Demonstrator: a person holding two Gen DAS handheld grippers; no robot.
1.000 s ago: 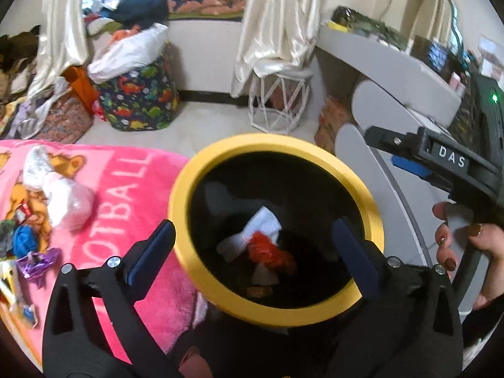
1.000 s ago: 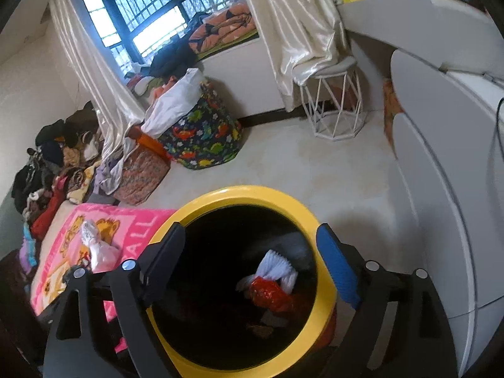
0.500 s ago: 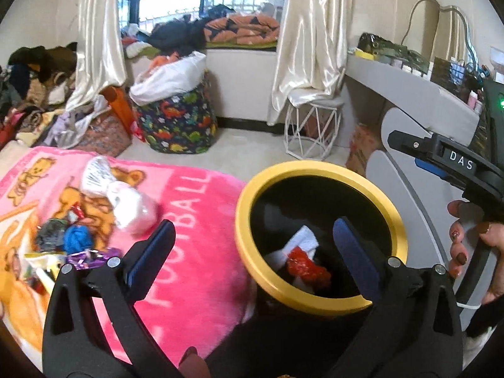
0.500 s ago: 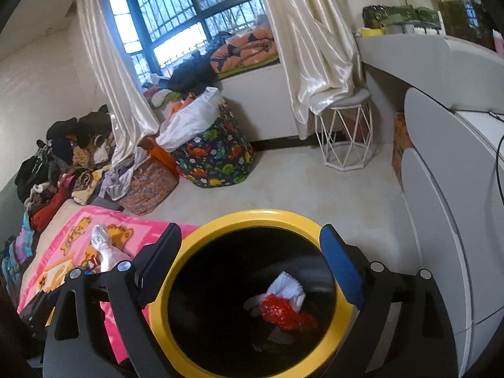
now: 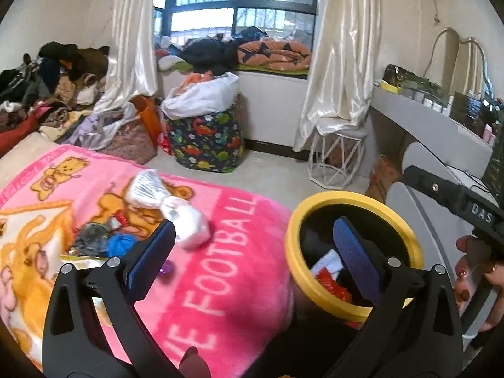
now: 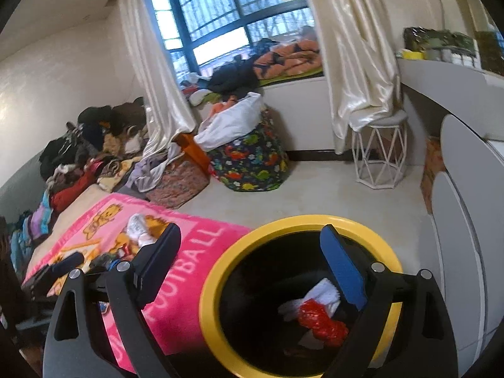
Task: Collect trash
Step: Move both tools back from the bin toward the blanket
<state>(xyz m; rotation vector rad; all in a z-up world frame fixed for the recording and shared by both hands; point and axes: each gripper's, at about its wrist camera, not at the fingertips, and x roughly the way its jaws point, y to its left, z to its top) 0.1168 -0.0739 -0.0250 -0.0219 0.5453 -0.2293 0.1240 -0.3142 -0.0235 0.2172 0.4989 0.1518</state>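
**Wrappers waiting on the pink blanket**

Bedroom clutter is crowding the window wall, and a pink blanket (image 5: 220, 252) is covering the bed beside a yellow-rimmed bin (image 5: 352, 308). Both tools are hanging wide and empty — the left tool (image 5: 252, 252) over the blanket's edge, the right tool (image 6: 249, 264) over the bin, where a red wrapper (image 6: 321, 324) and white paper (image 6: 324, 293) are already lying. Remaining trash is sitting near the left tool: a white plastic bag (image 5: 170, 201), a blue scrap (image 5: 121, 242) and a purple foil piece (image 5: 167, 267). These are likely light, crinkly and slippery — pinching a bunched fold should be holding best.
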